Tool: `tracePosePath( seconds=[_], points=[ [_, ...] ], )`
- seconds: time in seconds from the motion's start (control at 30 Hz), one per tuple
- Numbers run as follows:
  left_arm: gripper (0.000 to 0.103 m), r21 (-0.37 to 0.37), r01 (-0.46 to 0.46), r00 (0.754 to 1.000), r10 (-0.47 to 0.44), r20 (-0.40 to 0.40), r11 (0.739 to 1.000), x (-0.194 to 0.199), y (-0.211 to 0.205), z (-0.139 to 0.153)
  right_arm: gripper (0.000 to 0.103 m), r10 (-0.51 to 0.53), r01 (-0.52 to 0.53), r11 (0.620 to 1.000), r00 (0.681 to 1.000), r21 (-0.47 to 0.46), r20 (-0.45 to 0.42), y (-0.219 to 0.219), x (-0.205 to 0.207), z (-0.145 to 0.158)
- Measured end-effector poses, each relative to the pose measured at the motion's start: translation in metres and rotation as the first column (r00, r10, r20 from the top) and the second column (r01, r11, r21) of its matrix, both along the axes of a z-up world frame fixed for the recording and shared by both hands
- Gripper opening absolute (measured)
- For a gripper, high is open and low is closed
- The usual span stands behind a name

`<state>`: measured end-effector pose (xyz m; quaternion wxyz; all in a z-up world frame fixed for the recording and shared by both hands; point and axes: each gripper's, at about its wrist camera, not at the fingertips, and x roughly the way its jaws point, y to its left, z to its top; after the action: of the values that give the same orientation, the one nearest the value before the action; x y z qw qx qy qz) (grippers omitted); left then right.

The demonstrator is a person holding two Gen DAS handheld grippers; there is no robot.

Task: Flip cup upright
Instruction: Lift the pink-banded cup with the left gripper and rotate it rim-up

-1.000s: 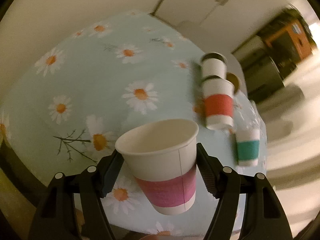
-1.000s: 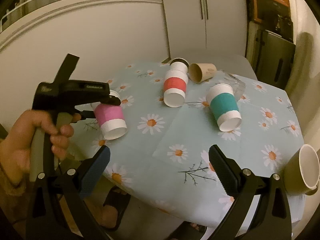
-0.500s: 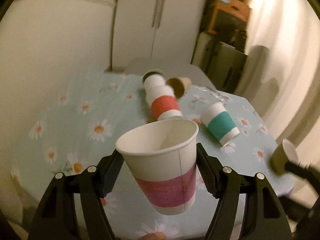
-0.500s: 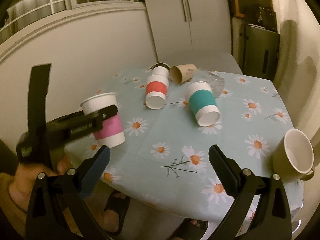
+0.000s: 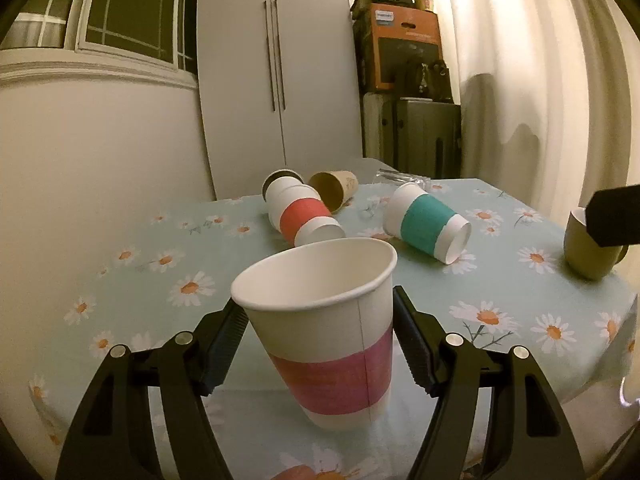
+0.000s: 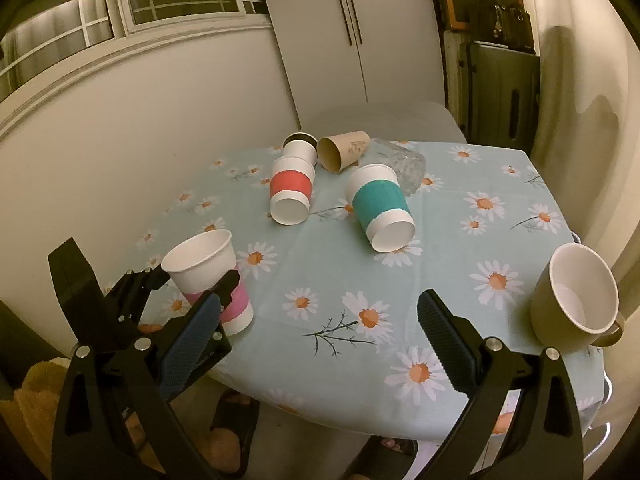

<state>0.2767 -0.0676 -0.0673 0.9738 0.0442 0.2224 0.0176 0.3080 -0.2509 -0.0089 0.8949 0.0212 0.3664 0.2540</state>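
Note:
My left gripper (image 5: 318, 344) is shut on a white paper cup with a pink band (image 5: 324, 332), held upright with its mouth up, at the near left corner of the daisy tablecloth (image 5: 520, 280). In the right wrist view the same pink cup (image 6: 208, 276) stands almost upright, its base at or just above the cloth; I cannot tell which. My right gripper (image 6: 320, 344) is open and empty above the table's near edge. A red-banded cup (image 6: 291, 190) and a teal-banded cup (image 6: 382, 208) lie on their sides mid-table.
A brown paper cup (image 6: 344, 150), a dark-rimmed white cup (image 6: 301, 148) and a clear glass (image 6: 404, 162) lie on their sides at the back. An olive mug (image 6: 576, 304) sits at the right edge. A wall runs along the left, a chair stands behind.
My left gripper has turned the pink cup from tilted to upright and lowered it toward the table's near left corner. My right gripper has risen and drawn back slightly, still open.

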Motion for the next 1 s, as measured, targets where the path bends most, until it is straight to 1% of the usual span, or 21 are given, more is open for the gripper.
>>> tracePosePath(
  seconds=[0.07,0.17,0.33,0.73,0.9,1.0],
  points=[
    [0.069,0.010,-0.007,0.999,0.007,0.031,1.000,-0.002,-0.002,0.000,0.098,-0.002,0.002,1.000,1.000,0.004,0.000,0.000,-0.001,0.000],
    [0.069,0.014,-0.010,0.999,0.009,0.041,1.000,-0.003,-0.003,-0.003,0.098,0.001,-0.001,1.000,1.000,-0.002,-0.001,0.001,0.000,-0.001],
    [0.069,0.013,-0.015,0.999,0.014,0.030,1.000,-0.003,-0.001,-0.008,0.098,0.002,-0.002,1.000,1.000,-0.007,-0.007,-0.001,-0.001,-0.002],
    [0.069,0.013,-0.012,0.999,0.011,0.036,1.000,-0.007,-0.004,-0.013,0.098,-0.001,0.000,1.000,1.000,-0.016,-0.016,0.001,0.000,-0.004],
    [0.070,0.038,-0.025,0.999,0.023,0.041,0.999,-0.008,-0.007,-0.014,0.098,-0.008,0.008,1.000,1.000,-0.012,-0.018,-0.001,0.001,-0.005],
    [0.070,0.047,-0.031,0.999,0.030,0.030,0.998,-0.006,-0.008,-0.017,0.098,-0.012,0.011,1.000,1.000,-0.011,-0.018,-0.003,0.001,-0.005]
  ],
)
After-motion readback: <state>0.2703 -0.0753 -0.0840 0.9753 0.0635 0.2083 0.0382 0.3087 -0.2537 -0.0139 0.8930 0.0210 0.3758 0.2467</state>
